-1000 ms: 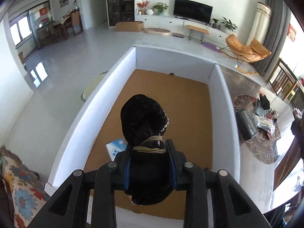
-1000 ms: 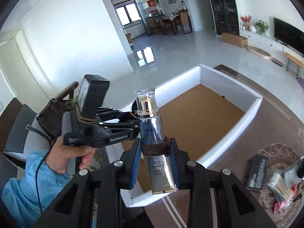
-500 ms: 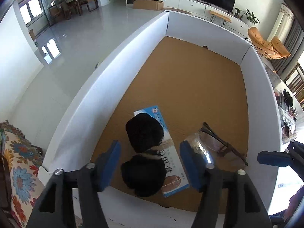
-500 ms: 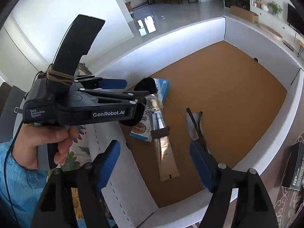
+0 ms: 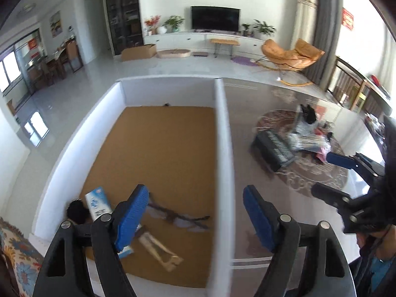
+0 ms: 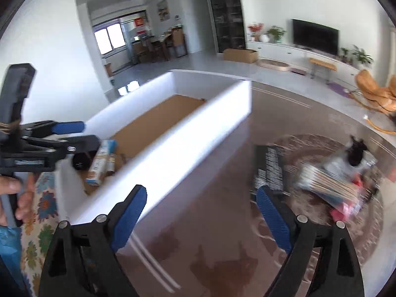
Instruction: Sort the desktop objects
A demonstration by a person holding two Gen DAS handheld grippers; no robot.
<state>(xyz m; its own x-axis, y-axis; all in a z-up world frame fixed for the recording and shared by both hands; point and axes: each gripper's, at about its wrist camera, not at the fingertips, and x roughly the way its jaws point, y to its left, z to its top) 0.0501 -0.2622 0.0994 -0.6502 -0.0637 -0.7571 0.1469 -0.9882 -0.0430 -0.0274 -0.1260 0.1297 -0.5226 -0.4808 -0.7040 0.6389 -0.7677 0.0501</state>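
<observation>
Both tools are now empty and spread wide: left tool (image 5: 195,212) and right tool (image 6: 200,212) are each showing blue pads with nothing between them. Half a second ago they were hanging over the white box (image 5: 224,148) just after letting go; now both are swinging right, toward the pile (image 6: 329,185) on the desk (image 6: 222,259). So that drop looks done, and I'd judge the next pick is coming from the pile. Sorted items are lying at the near-left end of the box floor: black pouch (image 5: 75,211), blue-white carton (image 5: 97,204), glasses (image 5: 183,219) and gold tube (image 5: 160,250), all close together. Left view is showing the whole box floor and all four items; right view is seeing only the carton (image 6: 102,160) and the pouch (image 6: 80,160) over the box wall, glasses and tube hidden. Right view is giving the better look at the pile, though motion blur is smearing it: a dark flat case (image 6: 269,168) at its left, a bundle of thin sticks (image 6: 326,183) and a black clip (image 6: 356,152) farther right.
</observation>
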